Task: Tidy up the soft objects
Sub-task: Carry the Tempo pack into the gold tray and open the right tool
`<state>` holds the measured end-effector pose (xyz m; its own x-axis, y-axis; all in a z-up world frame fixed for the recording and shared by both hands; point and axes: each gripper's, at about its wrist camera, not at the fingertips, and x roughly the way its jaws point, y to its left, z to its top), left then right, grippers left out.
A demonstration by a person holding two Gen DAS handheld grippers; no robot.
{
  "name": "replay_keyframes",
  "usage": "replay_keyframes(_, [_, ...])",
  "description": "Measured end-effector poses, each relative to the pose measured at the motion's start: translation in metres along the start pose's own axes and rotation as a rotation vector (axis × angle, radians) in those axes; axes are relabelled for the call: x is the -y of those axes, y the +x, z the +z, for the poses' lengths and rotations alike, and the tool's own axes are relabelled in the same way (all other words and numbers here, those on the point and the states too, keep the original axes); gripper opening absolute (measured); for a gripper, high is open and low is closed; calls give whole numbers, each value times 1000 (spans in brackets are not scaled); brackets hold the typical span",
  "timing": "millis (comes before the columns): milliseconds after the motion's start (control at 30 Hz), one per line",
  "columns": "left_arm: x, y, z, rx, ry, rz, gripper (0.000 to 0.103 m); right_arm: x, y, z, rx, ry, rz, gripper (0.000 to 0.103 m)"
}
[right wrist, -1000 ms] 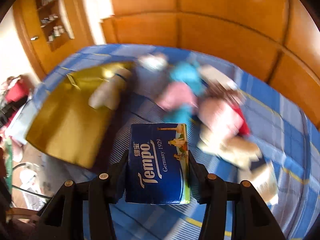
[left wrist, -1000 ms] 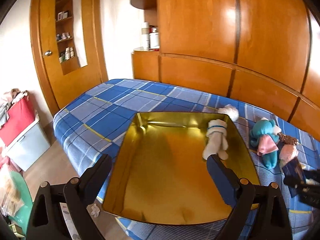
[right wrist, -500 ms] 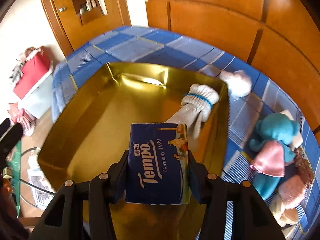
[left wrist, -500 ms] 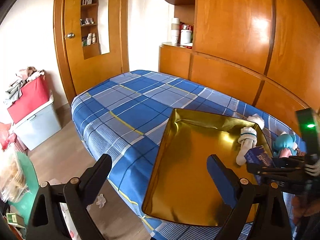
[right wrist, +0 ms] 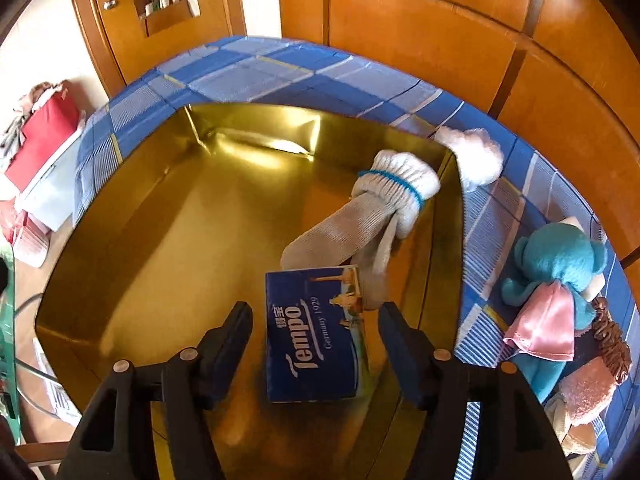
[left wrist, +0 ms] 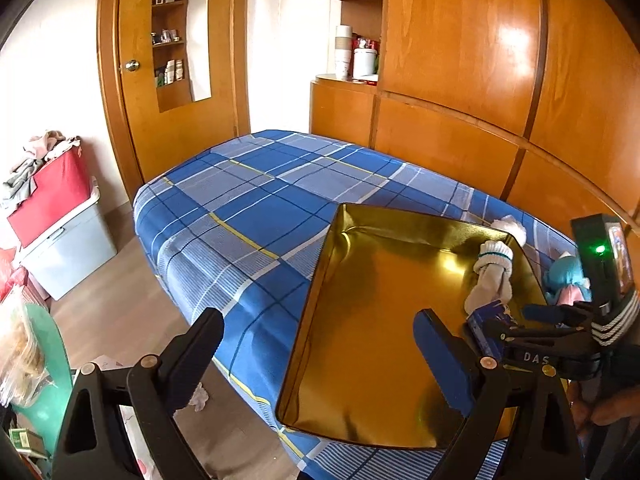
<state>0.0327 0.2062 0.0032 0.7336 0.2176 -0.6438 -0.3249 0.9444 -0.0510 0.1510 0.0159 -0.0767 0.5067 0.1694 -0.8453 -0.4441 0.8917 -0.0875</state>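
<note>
Right claw (right wrist: pixel 316 316) just opened around one tissue pack (right wrist: pixel 314 332), left claw (left wrist: pixel 316 340) apart, one gold tray (right wrist: pixel 132 240), one sock (right wrist: pixel 360 216)

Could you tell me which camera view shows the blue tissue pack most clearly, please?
The right wrist view: the tissue pack lies face-up in the gold tray, label readable. The left wrist view shows only an edge behind the right hand-held gripper.

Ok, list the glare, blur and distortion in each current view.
Left wrist view: sharp, white glare on the glossy orange wooden wall panels, fisheye bends the door frame. Right wrist view: bright reflections inside the shiny gold rectangular tray, blue plaid bedspread curves strongly, dark vignette corners.
</note>
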Motion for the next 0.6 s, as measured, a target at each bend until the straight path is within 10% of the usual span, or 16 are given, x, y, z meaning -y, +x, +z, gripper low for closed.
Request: replay_keyframes(600, [68,-22,17,80,213,-43,96,60,-85,-69,191,103,-94,66])
